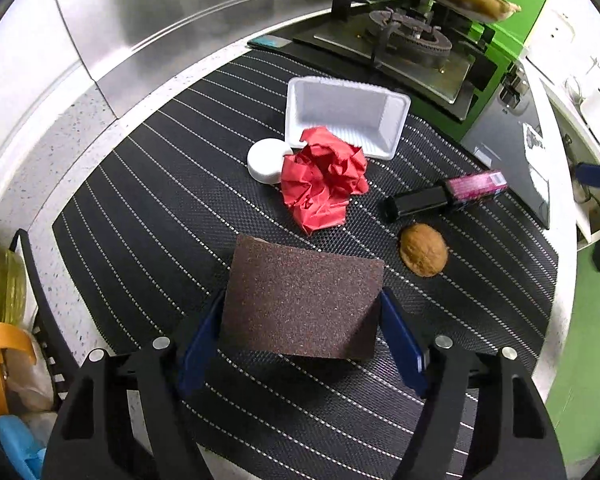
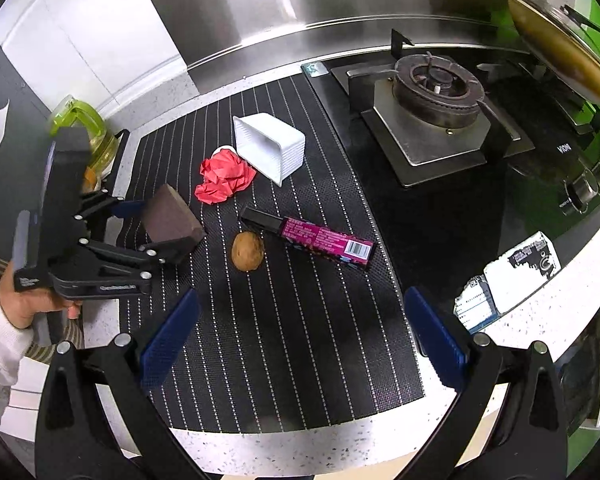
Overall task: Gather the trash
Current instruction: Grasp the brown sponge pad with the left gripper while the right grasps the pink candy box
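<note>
Kitchen desk (image 2: 292,452) with a striped black mat (image 2: 284,340) beside a gas stove (image 2: 436,96). No item is collected yet, and no bin is in view. Left hand-held gripper (image 1: 300,320) is clamped on the brown sponge block (image 1: 300,300) at the mat's near left edge. Right hand-held gripper (image 2: 300,336) stands open and empty above the mat. Remaining at mat centre: red crumpled paper (image 2: 224,182), white foam tray (image 2: 272,148), white cap (image 1: 266,160), walnut (image 2: 247,251), pink-and-black box (image 2: 312,238).
</note>
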A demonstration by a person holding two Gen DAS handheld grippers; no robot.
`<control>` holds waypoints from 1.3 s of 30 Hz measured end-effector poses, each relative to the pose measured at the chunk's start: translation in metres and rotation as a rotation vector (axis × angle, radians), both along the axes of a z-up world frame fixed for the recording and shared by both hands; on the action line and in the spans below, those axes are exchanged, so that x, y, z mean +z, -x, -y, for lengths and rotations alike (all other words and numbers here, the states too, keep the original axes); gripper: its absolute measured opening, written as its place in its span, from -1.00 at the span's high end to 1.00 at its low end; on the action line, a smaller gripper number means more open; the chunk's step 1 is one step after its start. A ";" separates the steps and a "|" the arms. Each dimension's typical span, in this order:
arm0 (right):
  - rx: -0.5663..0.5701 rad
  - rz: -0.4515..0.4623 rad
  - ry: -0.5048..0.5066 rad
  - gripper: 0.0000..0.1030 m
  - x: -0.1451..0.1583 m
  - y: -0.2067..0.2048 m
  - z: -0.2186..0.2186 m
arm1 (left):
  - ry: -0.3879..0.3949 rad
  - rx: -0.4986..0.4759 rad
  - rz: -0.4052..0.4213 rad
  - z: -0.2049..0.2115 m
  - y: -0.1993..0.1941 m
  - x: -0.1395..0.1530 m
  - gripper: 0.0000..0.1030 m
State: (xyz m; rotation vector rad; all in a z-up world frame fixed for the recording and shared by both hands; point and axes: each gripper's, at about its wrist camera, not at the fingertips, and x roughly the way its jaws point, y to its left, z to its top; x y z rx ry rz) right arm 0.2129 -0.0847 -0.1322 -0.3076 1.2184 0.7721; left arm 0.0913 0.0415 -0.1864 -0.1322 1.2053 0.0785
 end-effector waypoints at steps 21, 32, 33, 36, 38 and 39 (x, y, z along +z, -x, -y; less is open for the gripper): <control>0.409 0.050 0.160 -0.90 -0.069 -0.033 -0.046 | 0.040 0.135 0.046 -0.003 0.011 0.030 -0.41; 0.526 0.073 0.170 0.17 -0.078 -0.027 -0.055 | 0.043 0.186 0.038 -0.008 0.020 0.027 -0.41; 0.526 0.072 0.168 0.23 -0.078 -0.026 -0.055 | 0.046 0.187 0.039 -0.008 0.020 0.027 -0.41; 0.523 0.067 0.152 0.45 -0.075 -0.023 -0.052 | 0.045 0.182 0.044 -0.006 0.021 0.029 -0.41; 0.515 0.066 0.145 0.54 -0.073 -0.022 -0.049 | 0.042 0.176 0.047 -0.002 0.021 0.030 -0.41; 0.507 0.062 0.141 0.55 -0.072 -0.021 -0.048 | 0.041 0.173 0.048 -0.001 0.022 0.031 -0.41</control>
